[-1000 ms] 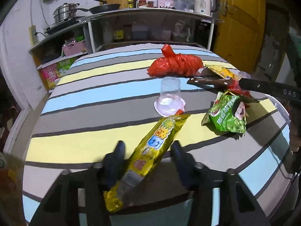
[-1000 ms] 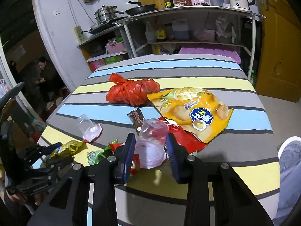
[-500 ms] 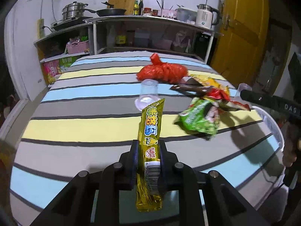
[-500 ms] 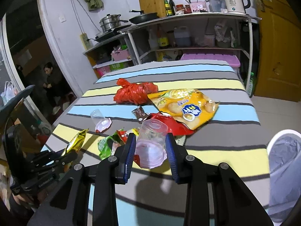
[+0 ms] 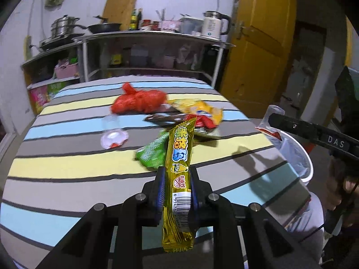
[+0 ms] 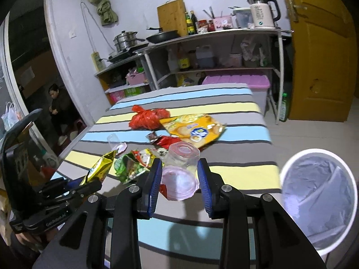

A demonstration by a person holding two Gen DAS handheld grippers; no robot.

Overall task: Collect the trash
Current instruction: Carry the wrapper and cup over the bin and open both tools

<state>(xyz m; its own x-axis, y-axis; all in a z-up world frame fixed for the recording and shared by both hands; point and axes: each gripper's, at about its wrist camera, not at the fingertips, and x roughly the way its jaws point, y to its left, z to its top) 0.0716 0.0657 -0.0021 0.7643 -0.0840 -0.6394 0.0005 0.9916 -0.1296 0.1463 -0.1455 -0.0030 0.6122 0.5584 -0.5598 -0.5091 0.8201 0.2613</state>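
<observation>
Left gripper (image 5: 177, 190) and right gripper (image 6: 180, 177) — both jaws clamped on loads.

A lived-in home kitchen. At twelve o'clock a metal shelf unit (image 6: 215, 51) against a pale wall holds a white kettle (image 6: 262, 11), a frying pan (image 6: 163, 37), stacked steel pots (image 6: 124, 40), sauce bottles (image 6: 190, 23) and a wooden chopping board (image 6: 172, 19). A yellow wooden door (image 6: 318, 51) stands at two o'clock. The worktop (image 6: 235, 157) wears a striped cloth. At nine o'clock, through a doorway, a person (image 6: 57, 105) sits in another room.
</observation>
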